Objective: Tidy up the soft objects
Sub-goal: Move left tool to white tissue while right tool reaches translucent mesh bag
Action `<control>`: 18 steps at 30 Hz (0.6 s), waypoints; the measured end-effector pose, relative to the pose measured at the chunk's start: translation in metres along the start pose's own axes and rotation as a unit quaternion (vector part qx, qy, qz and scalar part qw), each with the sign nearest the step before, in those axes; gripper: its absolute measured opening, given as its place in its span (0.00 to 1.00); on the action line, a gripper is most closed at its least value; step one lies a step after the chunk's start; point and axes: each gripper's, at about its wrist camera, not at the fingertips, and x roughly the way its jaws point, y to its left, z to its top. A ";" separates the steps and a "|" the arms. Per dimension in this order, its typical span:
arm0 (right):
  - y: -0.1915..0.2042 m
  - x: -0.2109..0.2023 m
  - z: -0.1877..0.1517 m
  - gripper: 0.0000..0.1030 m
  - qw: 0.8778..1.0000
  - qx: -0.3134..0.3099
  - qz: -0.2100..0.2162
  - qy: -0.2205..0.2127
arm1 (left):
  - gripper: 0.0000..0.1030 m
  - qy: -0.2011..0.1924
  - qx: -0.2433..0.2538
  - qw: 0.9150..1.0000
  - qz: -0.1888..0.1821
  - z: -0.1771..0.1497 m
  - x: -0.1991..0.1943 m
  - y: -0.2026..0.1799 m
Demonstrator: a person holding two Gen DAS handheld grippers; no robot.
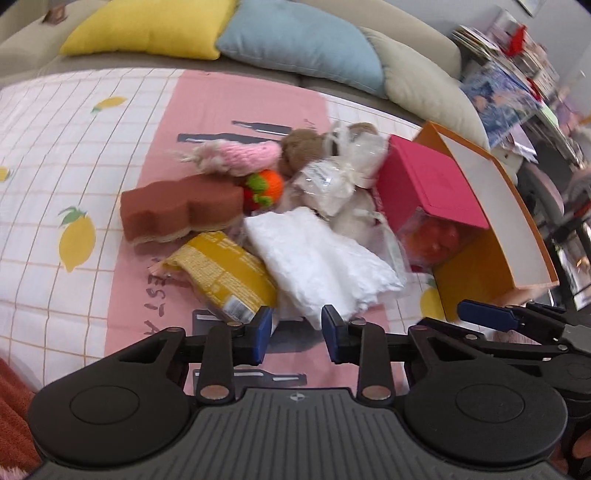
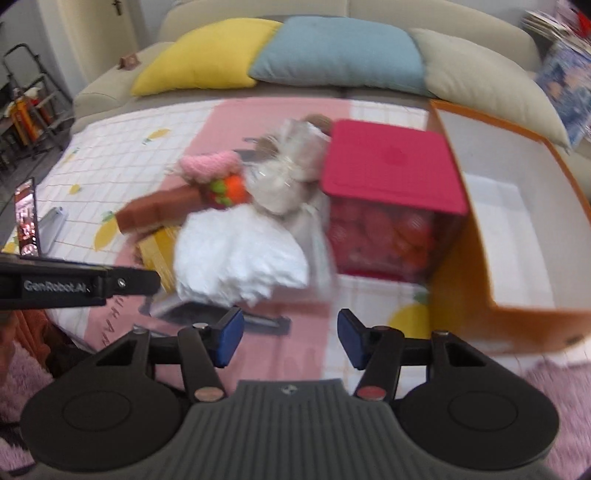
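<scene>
- White fluffy cloth (image 1: pixel 317 254): front of the soft pile, on the lemon-print sheet (image 1: pixel 48 177); looks light, limp. Pinch the near edge.
- Left gripper (image 1: pixel 297 334), right gripper (image 2: pixel 290 338): jaws apart, empty.

A beige sofa (image 2: pixel 369 11) bearing yellow (image 2: pixel 207 59), blue (image 2: pixel 340 55) and grey (image 2: pixel 491 77) cushions is seen beyond the jaws.

On the cloth (image 1: pixel 55 155) a heap lies at centre: the sponge (image 1: pixel 177 206) at 9 o'clock, the packet (image 1: pixel 225 273) at 7, the wadding (image 1: pixel 317 258) at 6 and the knitted toy (image 1: pixel 240 155) at 12. The lidded container (image 1: pixel 432 181) touches the heap at 3 o'clock, with the open box (image 2: pixel 517 221) just beside it further toward 3. Three cushions (image 1: pixel 303 40) line the sofa at 12, behind everything
</scene>
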 end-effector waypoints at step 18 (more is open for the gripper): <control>0.011 0.034 0.027 0.36 0.999 -0.032 -0.007 -0.028 | 0.20 0.004 -0.010 1.000 -0.026 0.020 0.045 0.001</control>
